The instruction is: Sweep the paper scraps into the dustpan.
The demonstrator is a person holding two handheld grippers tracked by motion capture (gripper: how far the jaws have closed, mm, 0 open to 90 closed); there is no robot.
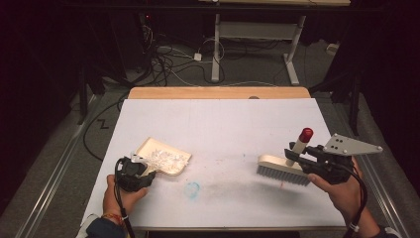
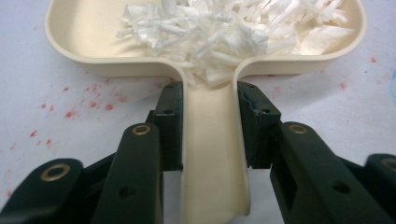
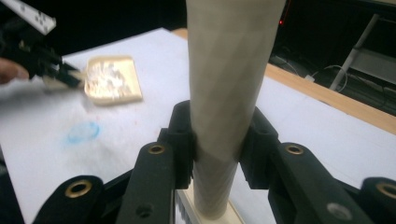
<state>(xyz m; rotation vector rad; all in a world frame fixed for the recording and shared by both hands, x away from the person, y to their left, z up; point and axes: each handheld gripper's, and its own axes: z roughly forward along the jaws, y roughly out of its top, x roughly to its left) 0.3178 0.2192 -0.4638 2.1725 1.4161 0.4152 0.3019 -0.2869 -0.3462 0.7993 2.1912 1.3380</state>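
both tongs loaded. left tongs [image 2: 210, 126] clamp the cream dustpan [image 2: 93, 32] by its handle, pan flat on the white surface [image 1: 223, 124] straight ahead of my jaws, heaped with white paper shreds [image 2: 219, 32]. right tongs [image 3: 217, 144] grip the brush [image 1: 282, 168] by its upright handle, red cap on top, bristles down on the surface just under my jaws. dustpan and brush well apart; blue smudge [image 1: 192, 190] on the surface between them.

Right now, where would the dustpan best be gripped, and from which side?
By its narrow handle, coming from the rear, the person's side. The pan is wide and full of white shreds; the handle fits between the jaws. The left gripper holds it so.
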